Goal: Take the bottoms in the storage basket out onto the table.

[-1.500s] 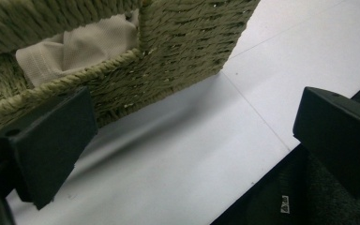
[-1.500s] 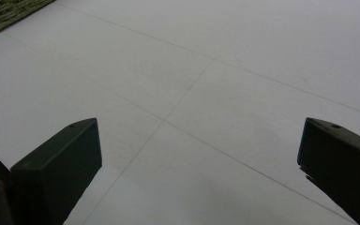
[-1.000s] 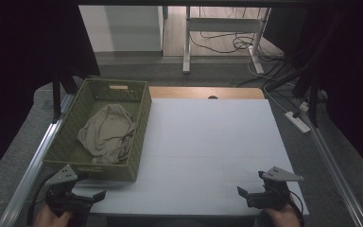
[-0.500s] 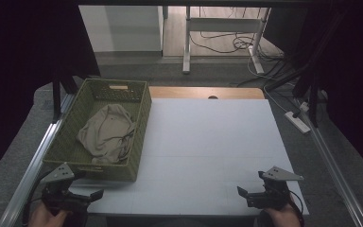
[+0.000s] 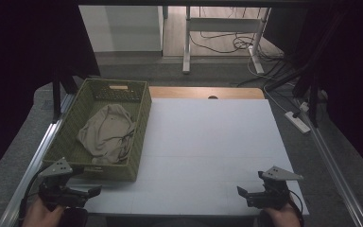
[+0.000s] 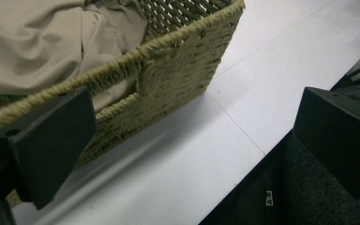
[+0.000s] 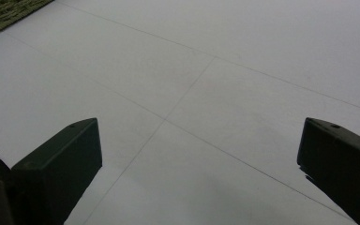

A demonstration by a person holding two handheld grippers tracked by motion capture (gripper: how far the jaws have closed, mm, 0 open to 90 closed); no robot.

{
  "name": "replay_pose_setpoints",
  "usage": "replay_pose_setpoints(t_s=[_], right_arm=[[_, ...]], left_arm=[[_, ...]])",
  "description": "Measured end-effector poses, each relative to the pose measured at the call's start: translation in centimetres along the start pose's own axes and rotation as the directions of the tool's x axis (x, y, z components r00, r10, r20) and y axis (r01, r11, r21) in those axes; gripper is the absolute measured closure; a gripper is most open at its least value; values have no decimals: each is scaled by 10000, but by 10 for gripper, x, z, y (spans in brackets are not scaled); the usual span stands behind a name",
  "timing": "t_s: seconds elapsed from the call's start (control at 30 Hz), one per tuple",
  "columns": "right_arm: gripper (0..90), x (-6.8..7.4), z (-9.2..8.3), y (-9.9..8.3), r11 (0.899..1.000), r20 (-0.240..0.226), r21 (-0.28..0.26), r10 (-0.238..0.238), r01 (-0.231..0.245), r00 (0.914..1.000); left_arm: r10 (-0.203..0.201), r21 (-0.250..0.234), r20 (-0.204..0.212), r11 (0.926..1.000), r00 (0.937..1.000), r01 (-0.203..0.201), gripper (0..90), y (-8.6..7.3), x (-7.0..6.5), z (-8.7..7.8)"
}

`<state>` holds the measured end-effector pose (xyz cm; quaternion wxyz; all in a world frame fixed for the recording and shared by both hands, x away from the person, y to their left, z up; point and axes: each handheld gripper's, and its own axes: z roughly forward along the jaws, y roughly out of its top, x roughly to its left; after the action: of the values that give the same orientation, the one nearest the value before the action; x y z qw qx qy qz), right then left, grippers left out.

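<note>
L gripper [image 5: 78,193] is held wide open, nothing gripped, at table's 7 o'clock corner, just beside woven basket [image 5: 144,109]; beige cloth [image 5: 108,133] is seen crumpled inside basket at 9 o'clock; R gripper [image 5: 246,195] is held wide open, empty, over white table [image 5: 208,142] at 5 o'clock.
</note>
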<state>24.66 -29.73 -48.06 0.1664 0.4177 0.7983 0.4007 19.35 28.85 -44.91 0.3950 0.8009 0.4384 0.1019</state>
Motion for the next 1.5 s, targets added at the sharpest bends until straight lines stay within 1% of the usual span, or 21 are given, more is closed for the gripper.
replay_pose_setpoints(t_s=[0.23,0.3,0.33,0.37,0.6,0.67,0.77,0.83,0.9,0.93,1.07,1.1,1.17,1.2,1.23,1.33,1.4,1.5], right_arm=[[7,0,0,0,10000,-62,46,10,-9,10000],[7,0,1,0,10000,-96,68,-1,2,10000],[7,-1,1,0,10000,-116,88,-2,3,9999],[7,-1,1,0,9999,-123,106,-1,2,9999],[7,-2,1,1,9999,-173,126,89,-87,9998],[7,-2,1,1,9999,-181,110,130,-128,9998],[7,-2,2,1,9998,-184,127,131,-129,9997],[7,-2,2,1,9998,-194,139,128,-126,9997],[7,-2,2,1,9998,-196,139,129,-126,9997],[7,-2,2,1,9998,-203,135,145,-142,9997],[7,-2,2,1,9998,-211,137,151,-148,9997],[7,-2,2,1,9998,-211,139,148,-145,9997],[7,-2,2,1,9998,-212,144,148,-145,9997],[7,-2,2,1,9998,-212,144,148,-145,9997],[7,-2,2,1,9998,-211,150,152,-149,9997],[7,-2,2,1,9998,-217,141,143,-140,9997],[7,-2,2,1,9998,-222,152,154,-151,9996],[7,-2,2,1,9998,-243,171,130,-126,9996]], left_arm=[[141,88,-58,9999,9999,-140,0,12,1,-3],[96,110,-45,9999,9999,-95,0,17,5,-4],[96,110,-45,9999,9999,-95,0,17,5,-4],[75,141,-112,9999,9999,-73,0,20,8,-4],[81,134,-162,9999,9998,-79,0,28,15,-5],[116,59,-200,9999,9997,-115,0,32,19,-4],[132,16,-202,9999,9997,-132,0,35,22,-4],[164,1,-269,9999,9995,-164,0,38,27,-2],[176,26,-303,9998,9994,-175,0,40,29,-1],[149,106,-300,9998,9994,-146,0,42,33,1],[91,206,-272,9998,9996,-85,0,46,37,5],[-25,300,-242,9995,9997,33,0,49,40,8],[-78,363,-239,9993,9997,87,0,51,42,10],[-78,363,-239,9993,9997,87,0,51,42,10],[-2,465,-350,9989,9994,18,0,54,44,12],[-7,436,-425,9990,9991,26,0,56,46,14],[-26,476,-431,9989,9991,46,0,59,49,15],[-84,411,-489,9991,9988,104,0,65,53,17]])
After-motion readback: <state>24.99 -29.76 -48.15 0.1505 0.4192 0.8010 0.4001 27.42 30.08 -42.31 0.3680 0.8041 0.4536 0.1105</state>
